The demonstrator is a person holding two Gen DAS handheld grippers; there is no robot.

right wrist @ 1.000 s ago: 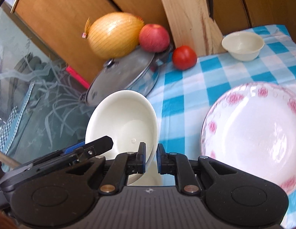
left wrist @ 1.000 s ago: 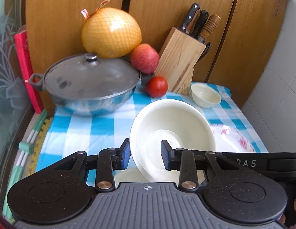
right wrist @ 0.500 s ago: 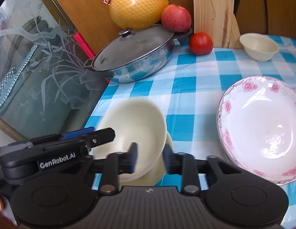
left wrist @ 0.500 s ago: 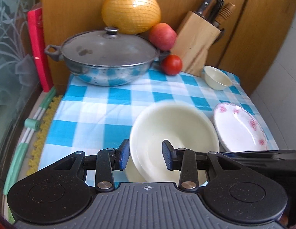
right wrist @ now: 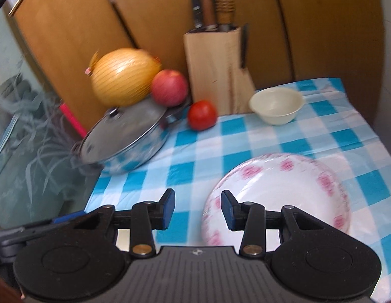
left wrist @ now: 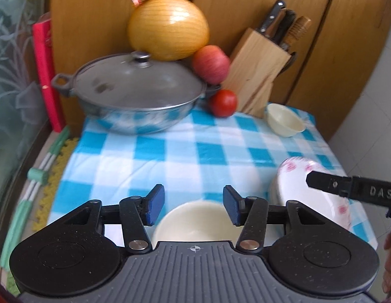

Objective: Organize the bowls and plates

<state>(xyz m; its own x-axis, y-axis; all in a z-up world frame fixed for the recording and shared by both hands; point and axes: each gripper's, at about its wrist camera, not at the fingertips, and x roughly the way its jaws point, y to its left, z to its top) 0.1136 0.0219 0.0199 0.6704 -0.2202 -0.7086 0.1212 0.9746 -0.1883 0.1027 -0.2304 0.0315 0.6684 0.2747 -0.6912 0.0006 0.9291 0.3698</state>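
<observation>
The left gripper is opening above the plain cream bowl, which is sitting on the blue-checked cloth; its pads are not touching it. The right gripper is standing open and empty beside the white plate with pink flowers. A smaller cream bowl is resting near the knife block.
</observation>
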